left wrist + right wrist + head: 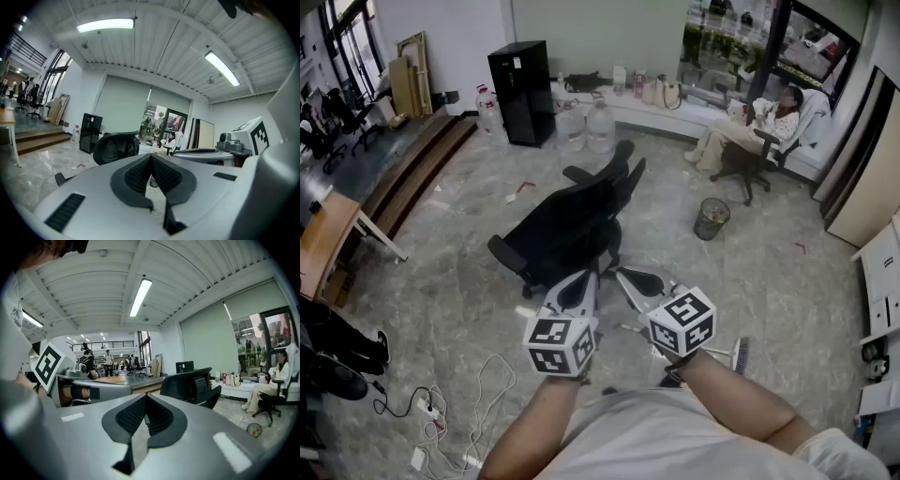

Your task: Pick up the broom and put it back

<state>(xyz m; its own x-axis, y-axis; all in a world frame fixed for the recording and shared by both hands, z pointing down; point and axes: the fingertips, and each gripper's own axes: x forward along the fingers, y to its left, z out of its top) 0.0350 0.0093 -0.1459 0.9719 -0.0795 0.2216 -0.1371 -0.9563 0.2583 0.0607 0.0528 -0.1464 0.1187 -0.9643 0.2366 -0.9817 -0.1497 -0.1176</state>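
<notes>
Broom, thin pale handle with grey bristle head (740,356): flat on the grey marble floor (459,281), long axis roughly 9-to-3 o'clock, head pointing to 3, handle passing under the right wrist. It lies around 4 o'clock from the right gripper (630,277), behind its fingers. The left gripper (579,283) is further off. Both sets of fingers are fully closed, holding nothing. Right looks like the one to reach back.

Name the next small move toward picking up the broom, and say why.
Probably open the right gripper and dip it toward the broom, which lies on the floor beside the right forearm. That gripper's jaws are shut on nothing and it points over the black chair, not at the broom; the left gripper, also shut, sits farther away.
</notes>
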